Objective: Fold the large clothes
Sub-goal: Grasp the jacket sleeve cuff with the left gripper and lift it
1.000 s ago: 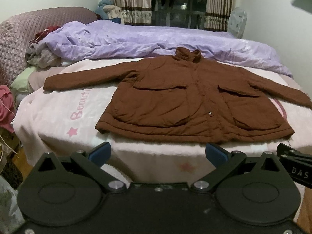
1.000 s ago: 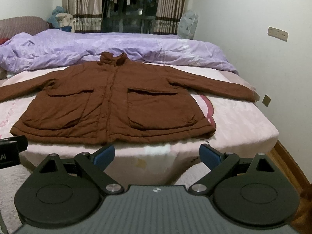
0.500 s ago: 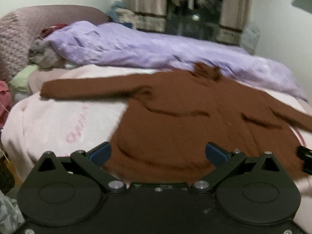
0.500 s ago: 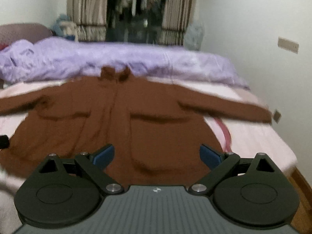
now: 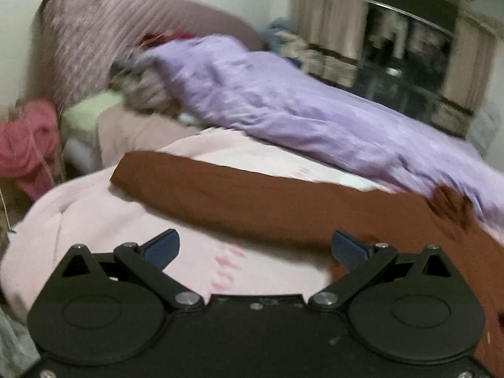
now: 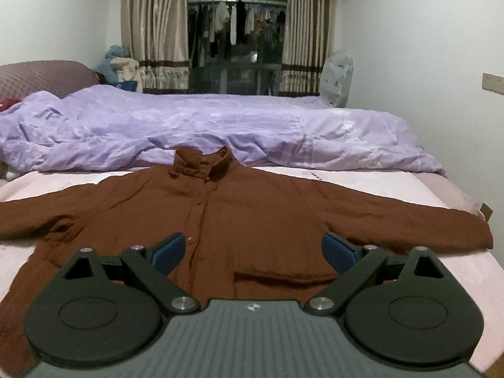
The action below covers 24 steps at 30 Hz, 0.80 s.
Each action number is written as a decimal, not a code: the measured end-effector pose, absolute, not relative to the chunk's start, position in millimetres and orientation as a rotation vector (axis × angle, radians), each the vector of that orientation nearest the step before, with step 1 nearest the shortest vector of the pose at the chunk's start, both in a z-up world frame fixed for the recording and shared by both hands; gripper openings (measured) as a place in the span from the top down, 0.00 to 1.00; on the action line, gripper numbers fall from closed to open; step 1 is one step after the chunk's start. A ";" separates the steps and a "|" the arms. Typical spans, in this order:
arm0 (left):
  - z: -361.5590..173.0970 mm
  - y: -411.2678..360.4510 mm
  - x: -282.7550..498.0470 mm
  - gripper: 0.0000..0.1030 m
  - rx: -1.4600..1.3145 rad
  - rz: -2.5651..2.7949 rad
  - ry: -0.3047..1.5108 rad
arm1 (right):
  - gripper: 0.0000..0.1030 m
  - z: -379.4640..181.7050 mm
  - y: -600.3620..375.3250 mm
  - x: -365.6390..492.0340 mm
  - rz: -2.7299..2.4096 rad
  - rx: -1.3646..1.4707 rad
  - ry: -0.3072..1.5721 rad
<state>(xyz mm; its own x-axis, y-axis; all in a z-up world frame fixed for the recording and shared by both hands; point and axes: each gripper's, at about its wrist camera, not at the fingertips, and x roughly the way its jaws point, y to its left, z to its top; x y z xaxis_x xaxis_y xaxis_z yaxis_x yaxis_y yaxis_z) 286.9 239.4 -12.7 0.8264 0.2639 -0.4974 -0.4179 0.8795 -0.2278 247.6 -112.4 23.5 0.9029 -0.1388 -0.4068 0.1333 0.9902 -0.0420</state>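
Observation:
A brown jacket [image 6: 252,214] lies flat, front up, on the pink bedcover [image 6: 362,179], collar toward the far side and both sleeves spread out. My right gripper [image 6: 253,250] hovers open over the jacket's chest, near the button line, with nothing between its blue pads. In the blurred left wrist view the jacket's left sleeve [image 5: 239,201] runs across the pink cover [image 5: 94,208]. My left gripper [image 5: 255,249] stands open just in front of that sleeve, holding nothing.
A rumpled purple duvet [image 6: 220,129] lies along the far side of the bed. A quilted headboard [image 5: 94,47] and pink clothes [image 5: 28,145] stand at the left. A white wall [image 6: 425,63] is close on the right; curtains [image 6: 154,31] frame a window behind.
Both grippers have moved forward over the bed. The left one swung left toward the sleeve; the right one came in over the jacket's chest. Both stayed open.

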 end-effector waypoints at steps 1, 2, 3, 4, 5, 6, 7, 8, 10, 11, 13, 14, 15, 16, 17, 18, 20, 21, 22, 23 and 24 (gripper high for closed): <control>-15.4 261.8 298.3 0.00 -0.403 0.376 0.478 | 0.00 21.8 -112.6 253.6 -0.142 -0.010 0.429; -18.6 285.3 308.8 0.03 -0.472 0.390 0.468 | 0.00 19.1 -113.4 260.4 -0.145 -0.007 0.438; -20.4 306.1 316.1 0.06 -0.530 0.405 0.455 | 0.00 16.5 -114.5 269.0 -0.151 -0.001 0.455; -24.1 324.1 321.5 0.12 -0.581 0.422 0.442 | 0.00 13.8 -115.3 276.2 -0.157 0.003 0.467; -28.1 341.5 326.7 0.15 -0.627 0.436 0.432 | 0.00 10.8 -116.1 283.1 -0.163 0.007 0.479; -34.4 362.8 334.4 0.17 -0.677 0.451 0.423 | 0.00 7.8 -116.5 288.4 -0.169 0.009 0.492; -40.6 378.8 340.1 0.20 -0.716 0.475 0.420 | 0.00 4.6 -115.8 293.1 -0.173 0.013 0.504; -46.9 391.8 344.3 0.22 -0.755 0.493 0.420 | 0.00 0.9 -115.3 299.6 -0.173 0.017 0.519; -63.3 415.6 352.7 0.32 -0.838 0.517 0.425 | 0.00 -4.9 -113.2 311.0 -0.174 0.016 0.545; -70.1 421.2 354.9 0.33 -0.869 0.520 0.432 | 0.00 -6.4 -111.9 315.4 -0.172 0.012 0.551; -83.6 434.0 361.0 0.37 -0.922 0.534 0.433 | 0.00 -12.0 -107.7 326.9 -0.179 -0.004 0.569; -87.6 441.0 363.8 0.41 -0.942 0.538 0.427 | 0.00 -13.3 -106.5 331.8 -0.179 -0.009 0.574; -91.0 445.7 366.3 0.42 -0.958 0.545 0.424 | 0.00 -15.6 -104.1 336.3 -0.180 -0.016 0.582; -92.6 450.0 368.3 0.42 -0.967 0.569 0.427 | 0.00 -17.4 -102.0 340.4 -0.180 -0.021 0.588; -94.8 455.2 370.7 0.42 -0.975 0.596 0.424 | 0.00 -19.8 -99.4 344.7 -0.180 -0.027 0.594; -95.8 454.2 369.4 0.42 -0.982 0.606 0.416 | 0.00 -21.1 -98.1 349.1 -0.178 -0.031 0.599; -95.0 458.8 369.9 0.42 -0.973 0.624 0.395 | 0.00 -25.1 -94.5 356.4 -0.169 -0.038 0.607; -95.4 462.6 373.7 0.42 -0.967 0.626 0.392 | 0.00 -27.1 -92.6 360.3 -0.167 -0.042 0.613; -95.2 464.0 375.8 0.42 -0.959 0.632 0.389 | 0.00 -29.8 -91.2 364.0 -0.167 -0.045 0.619; -94.7 464.6 377.3 0.42 -0.951 0.641 0.385 | 0.00 -32.5 -90.5 367.8 -0.166 -0.048 0.627; -95.1 465.8 381.2 0.42 -0.938 0.651 0.384 | 0.00 -34.7 -89.8 371.2 -0.166 -0.049 0.634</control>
